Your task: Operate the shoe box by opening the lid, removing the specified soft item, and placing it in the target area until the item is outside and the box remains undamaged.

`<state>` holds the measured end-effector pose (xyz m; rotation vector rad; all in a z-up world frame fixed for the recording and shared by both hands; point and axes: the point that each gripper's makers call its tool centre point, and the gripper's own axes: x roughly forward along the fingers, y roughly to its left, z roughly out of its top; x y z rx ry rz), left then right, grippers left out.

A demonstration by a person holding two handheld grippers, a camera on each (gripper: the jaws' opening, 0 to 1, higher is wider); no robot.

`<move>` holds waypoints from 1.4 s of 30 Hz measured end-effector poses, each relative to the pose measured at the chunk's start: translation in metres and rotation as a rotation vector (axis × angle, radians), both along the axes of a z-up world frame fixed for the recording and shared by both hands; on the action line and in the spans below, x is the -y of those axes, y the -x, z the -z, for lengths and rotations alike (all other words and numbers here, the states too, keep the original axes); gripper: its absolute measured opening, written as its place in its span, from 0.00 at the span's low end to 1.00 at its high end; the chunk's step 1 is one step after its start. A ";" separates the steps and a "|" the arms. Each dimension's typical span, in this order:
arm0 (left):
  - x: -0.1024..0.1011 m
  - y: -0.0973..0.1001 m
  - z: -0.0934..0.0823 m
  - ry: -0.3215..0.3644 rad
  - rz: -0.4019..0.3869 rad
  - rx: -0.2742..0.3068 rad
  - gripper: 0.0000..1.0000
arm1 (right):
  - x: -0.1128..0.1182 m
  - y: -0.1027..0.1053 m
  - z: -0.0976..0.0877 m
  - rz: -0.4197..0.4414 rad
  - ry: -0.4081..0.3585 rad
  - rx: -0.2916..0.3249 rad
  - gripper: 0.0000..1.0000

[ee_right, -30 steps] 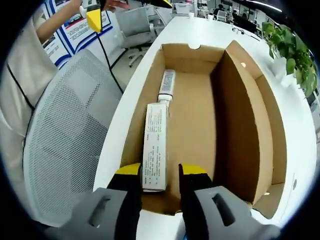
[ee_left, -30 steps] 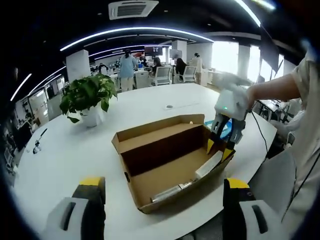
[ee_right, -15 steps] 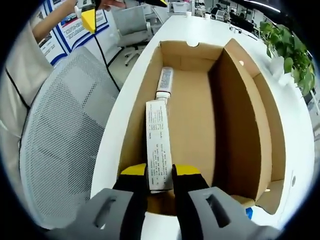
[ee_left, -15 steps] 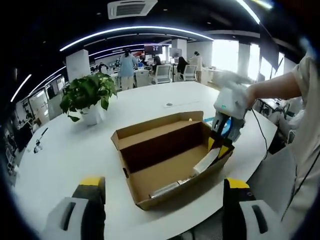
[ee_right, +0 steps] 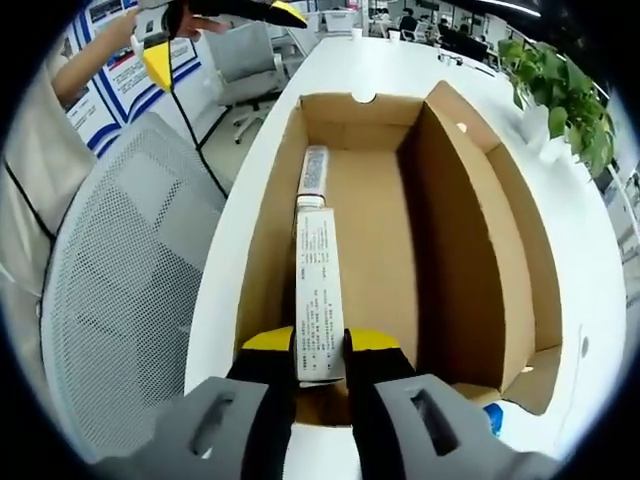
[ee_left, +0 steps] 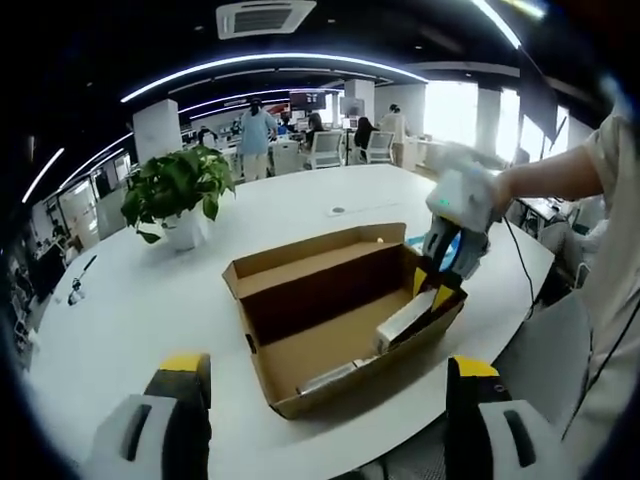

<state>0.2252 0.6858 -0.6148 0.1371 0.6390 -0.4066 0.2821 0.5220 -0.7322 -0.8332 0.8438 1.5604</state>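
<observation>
On the white table [ee_left: 120, 300], off toward its left side, a potted plant [ee_left: 175, 195] stands well apart from the open shoe box [ee_left: 330, 320], which sits near the table's front edge with its lid flap folded up along the far side. The left gripper [ee_left: 325, 395] hangs in front of the box with its jaws spread wide and nothing between them. Inside the box, along the wall nearest the mesh chair [ee_right: 120, 300], lie two things end to end: a small tube [ee_right: 314, 170] toward the far corner and a long white carton [ee_right: 318, 290] printed with fine text, its near end raised above the box floor. The right gripper [ee_right: 319, 352] is pinching that near end, jaws pressed against its two long faces. The carton looks light and thin-walled to me, likely to dent if squeezed hard, so a hold on the end across the narrow faces seems sensible, though a grip so far from the middle may let it droop or swing. The box itself is plain brown cardboard, creased but apparently whole.
</observation>
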 end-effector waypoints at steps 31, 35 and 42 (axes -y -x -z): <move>0.006 -0.003 -0.008 0.034 0.024 0.018 1.00 | 0.000 -0.014 -0.061 0.002 -0.135 0.115 0.15; 0.009 -0.003 -0.009 0.044 0.030 0.022 1.00 | 0.001 -0.015 -0.072 0.004 -0.161 0.129 0.15; 0.013 -0.004 -0.012 0.063 0.035 0.031 1.00 | 0.010 -0.020 -0.092 0.016 -0.192 0.149 0.15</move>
